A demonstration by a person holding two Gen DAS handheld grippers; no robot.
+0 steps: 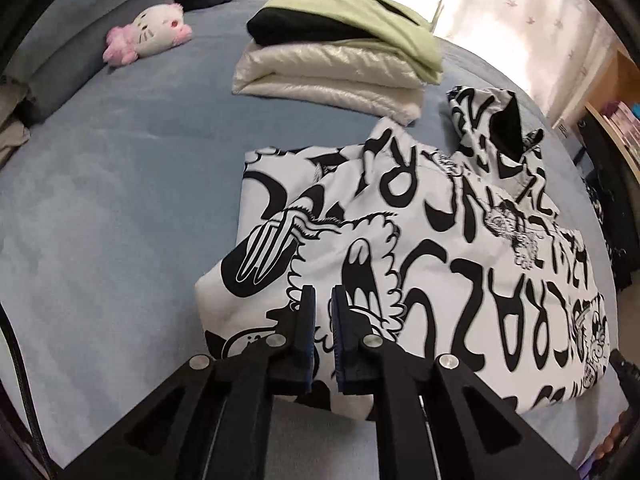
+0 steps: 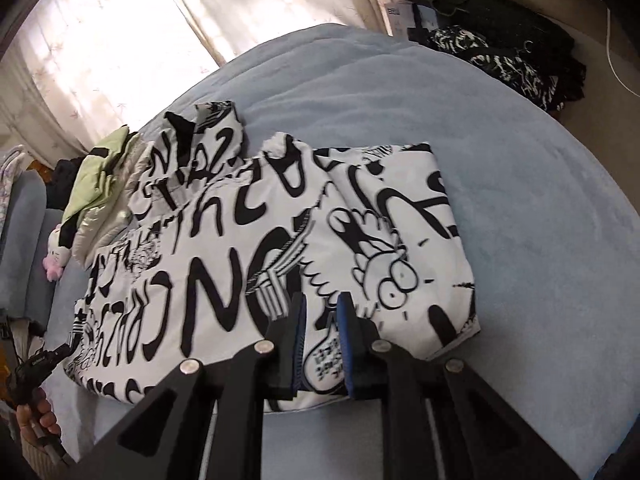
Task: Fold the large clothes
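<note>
A white hooded garment with black cartoon lettering (image 1: 420, 240) (image 2: 240, 240) lies folded into a rectangle on the blue bed (image 1: 120, 200) (image 2: 520, 160). Its hood (image 1: 492, 128) (image 2: 208, 128) sticks out at the far end. My left gripper (image 1: 323, 290) hovers over the garment's near left corner, shut with only a thin slit between the pads and nothing in it. Over the near right part of the garment, my right gripper (image 2: 322, 298) stands narrowly open; the printed cloth shows through the gap and is not held.
A stack of folded clothes (image 1: 340, 64) (image 2: 100, 184), green and black on cream, sits beyond the garment. A pink and white plush toy (image 1: 148, 34) lies far left. Dark patterned clothes (image 2: 500, 60) are piled off the bed's far right. A hand (image 2: 36, 420) shows at lower left.
</note>
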